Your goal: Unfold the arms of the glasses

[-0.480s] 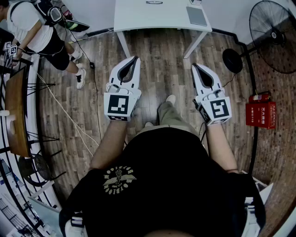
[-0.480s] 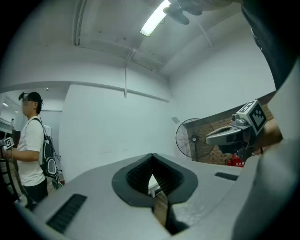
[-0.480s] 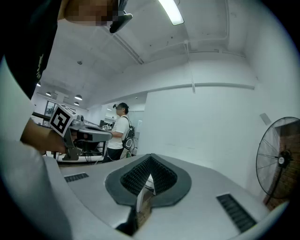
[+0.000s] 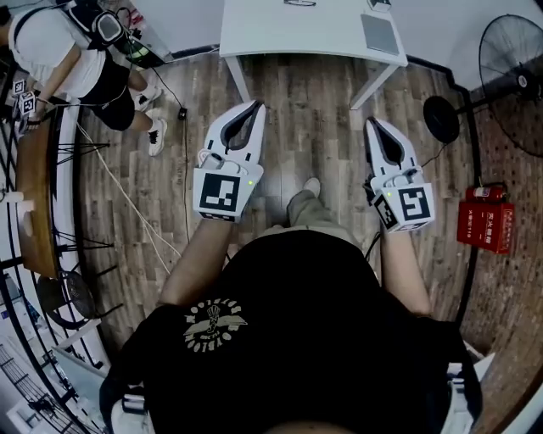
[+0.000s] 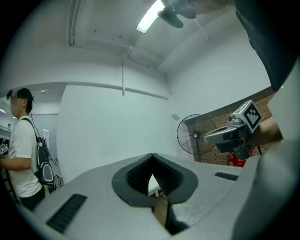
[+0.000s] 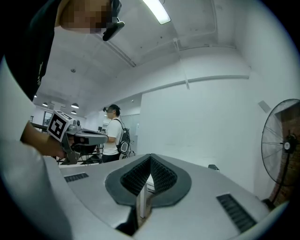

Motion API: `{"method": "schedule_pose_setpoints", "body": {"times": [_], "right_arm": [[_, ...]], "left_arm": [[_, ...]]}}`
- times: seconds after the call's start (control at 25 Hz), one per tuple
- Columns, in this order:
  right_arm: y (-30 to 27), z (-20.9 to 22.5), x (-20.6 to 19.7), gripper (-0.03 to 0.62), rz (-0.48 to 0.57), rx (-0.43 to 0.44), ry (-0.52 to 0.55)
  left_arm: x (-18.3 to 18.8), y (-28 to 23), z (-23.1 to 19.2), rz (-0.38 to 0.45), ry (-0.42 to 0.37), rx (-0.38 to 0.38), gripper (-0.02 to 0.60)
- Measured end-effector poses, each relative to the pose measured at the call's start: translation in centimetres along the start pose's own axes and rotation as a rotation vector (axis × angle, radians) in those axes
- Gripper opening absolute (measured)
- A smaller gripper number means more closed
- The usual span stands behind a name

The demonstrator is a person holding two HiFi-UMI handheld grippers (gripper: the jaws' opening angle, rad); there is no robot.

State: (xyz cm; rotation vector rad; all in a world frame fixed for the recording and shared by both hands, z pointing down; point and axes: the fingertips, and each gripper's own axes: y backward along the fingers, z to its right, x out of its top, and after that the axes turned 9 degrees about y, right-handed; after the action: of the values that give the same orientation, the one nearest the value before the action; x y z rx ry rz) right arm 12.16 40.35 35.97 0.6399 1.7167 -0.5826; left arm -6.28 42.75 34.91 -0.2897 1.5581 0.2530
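No glasses can be made out with certainty. A small dark thing lies at the far edge of the white table, too small to tell what it is. I hold both grippers level over the wooden floor, short of the table. The left gripper has its jaws together with nothing between them, and so does the right gripper. In the left gripper view the left gripper shows its ribbed pads meeting; in the right gripper view the right gripper is the same.
A grey flat device lies on the table's right side. A standing fan and a red box are at the right. At the left are a person with a backpack, a wooden table and floor cables.
The head view has shifted: the table and both grippers sit slightly lower and further right in the picture. Both pairs of jaws stay together.
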Motion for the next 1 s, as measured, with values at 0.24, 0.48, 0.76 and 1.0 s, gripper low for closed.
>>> {"method": "schedule_pose_setpoints", "body": {"times": [0.24, 0.48, 0.76, 1.0], "right_arm": [[-2.7, 1.2, -1.0, 0.002, -0.015, 0.041, -0.014], [-5.0, 2.8, -2.2, 0.002, -0.037, 0.061, -0.021], [-7.4, 7.1, -2.1, 0.002, -0.023, 0.054, -0.023], [-8.3, 12.6, -2.6, 0.002, -0.020, 0.035, -0.029]], "left_arm": [[-2.1, -2.7, -1.6, -0.041, 0.043, 0.020, 0.006], [-3.4, -5.3, -3.1, -0.061, 0.069, 0.035, 0.006], [-2.9, -10.6, -3.5, -0.070, 0.070, 0.024, 0.006], [-2.4, -15.9, -2.5, -0.064, 0.086, 0.021, 0.006]]}}
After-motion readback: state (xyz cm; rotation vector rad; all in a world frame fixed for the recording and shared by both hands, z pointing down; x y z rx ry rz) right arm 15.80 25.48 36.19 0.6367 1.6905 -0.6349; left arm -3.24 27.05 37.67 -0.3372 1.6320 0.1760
